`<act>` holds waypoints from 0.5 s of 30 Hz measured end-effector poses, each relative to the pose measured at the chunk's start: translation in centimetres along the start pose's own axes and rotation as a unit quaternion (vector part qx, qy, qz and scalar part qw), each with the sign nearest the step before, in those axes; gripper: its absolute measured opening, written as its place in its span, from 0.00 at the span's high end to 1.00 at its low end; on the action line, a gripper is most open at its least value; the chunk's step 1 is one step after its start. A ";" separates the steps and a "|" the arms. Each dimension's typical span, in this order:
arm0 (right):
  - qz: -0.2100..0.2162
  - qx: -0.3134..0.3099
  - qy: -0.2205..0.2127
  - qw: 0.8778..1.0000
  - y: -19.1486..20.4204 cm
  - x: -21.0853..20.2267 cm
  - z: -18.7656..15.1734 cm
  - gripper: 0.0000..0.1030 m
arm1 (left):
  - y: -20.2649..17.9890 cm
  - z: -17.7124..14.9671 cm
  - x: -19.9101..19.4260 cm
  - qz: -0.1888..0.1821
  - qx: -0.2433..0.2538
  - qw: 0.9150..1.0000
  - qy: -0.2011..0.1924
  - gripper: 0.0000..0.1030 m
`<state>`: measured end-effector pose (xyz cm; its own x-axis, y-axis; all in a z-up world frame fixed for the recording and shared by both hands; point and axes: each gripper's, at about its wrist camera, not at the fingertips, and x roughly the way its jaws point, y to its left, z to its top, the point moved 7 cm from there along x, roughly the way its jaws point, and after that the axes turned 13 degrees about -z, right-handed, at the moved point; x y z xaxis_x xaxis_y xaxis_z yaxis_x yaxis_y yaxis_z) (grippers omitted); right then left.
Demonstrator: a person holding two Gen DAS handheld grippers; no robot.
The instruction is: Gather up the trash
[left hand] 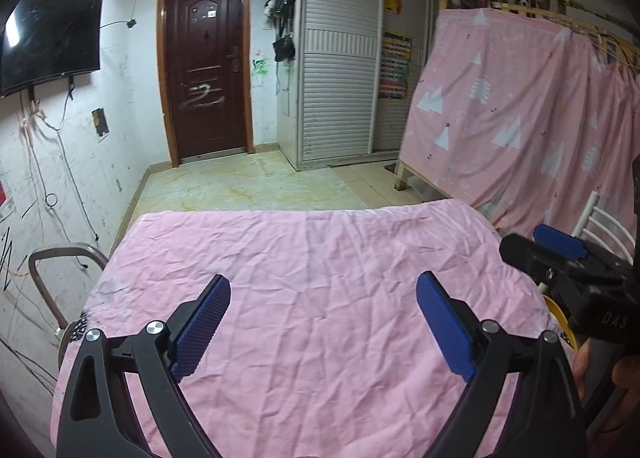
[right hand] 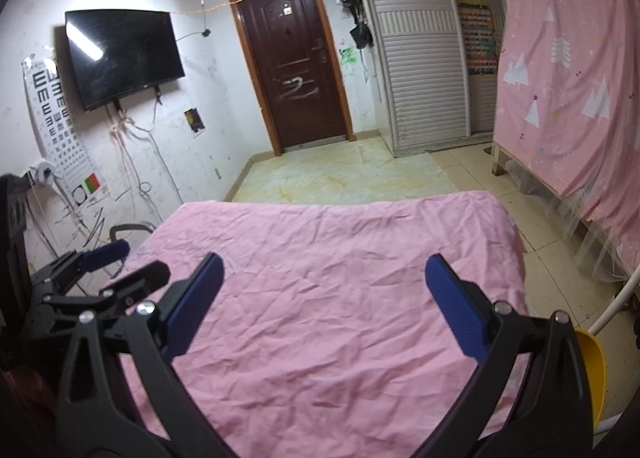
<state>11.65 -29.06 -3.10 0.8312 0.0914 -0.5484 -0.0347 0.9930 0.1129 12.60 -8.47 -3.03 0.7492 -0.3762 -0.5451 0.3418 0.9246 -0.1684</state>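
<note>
Both grippers, left [left hand: 323, 324] and right [right hand: 324, 304], jaws spread wide, empty, over pink cloth [left hand: 320, 258]; yellow container [right hand: 592, 370] at right.

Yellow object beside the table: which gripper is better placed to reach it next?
Right, probably. The yellow object sits just beside the open right gripper; the left gripper is farther away.

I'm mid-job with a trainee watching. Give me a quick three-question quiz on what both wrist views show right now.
1. True or false: the left gripper is shut on trash.
2. What colour is the cloth under both grippers?
3. Multiple choice: the yellow scoop sits A) by the right gripper, at the cloth's right edge; B) on the floor by the door; C) under the TV.

Key: 1 false, both grippers are open and empty. 2 pink. 3 A.
</note>
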 end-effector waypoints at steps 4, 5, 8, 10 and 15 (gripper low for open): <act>0.006 -0.007 0.004 1.000 1.2 0.4 -0.1 0.06 | 1.4 0.3 -0.7 0.009 -0.009 1.000 -0.007 0.18; 0.006 -0.009 0.004 1.000 1.4 0.5 -0.1 0.06 | 1.6 0.2 -0.8 0.010 -0.011 1.000 -0.008 0.18; 0.007 -0.014 0.005 1.000 2.0 0.7 -0.1 0.06 | 2.3 0.2 -1.0 0.013 -0.016 1.000 -0.009 0.18; 0.008 -0.016 0.006 1.000 2.2 0.8 -0.1 0.06 | 2.7 0.3 -1.1 0.014 -0.020 1.000 -0.011 0.18; 0.009 -0.020 0.008 1.000 2.7 1.1 -0.2 0.06 | 3.6 0.4 -1.2 0.020 -0.026 0.999 -0.011 0.18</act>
<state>12.33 -26.31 -3.60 0.8216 0.1104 -0.5592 -0.0723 0.9933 0.0898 13.15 -4.71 -2.66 0.7741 -0.3405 -0.5338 0.2823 0.9402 -0.1903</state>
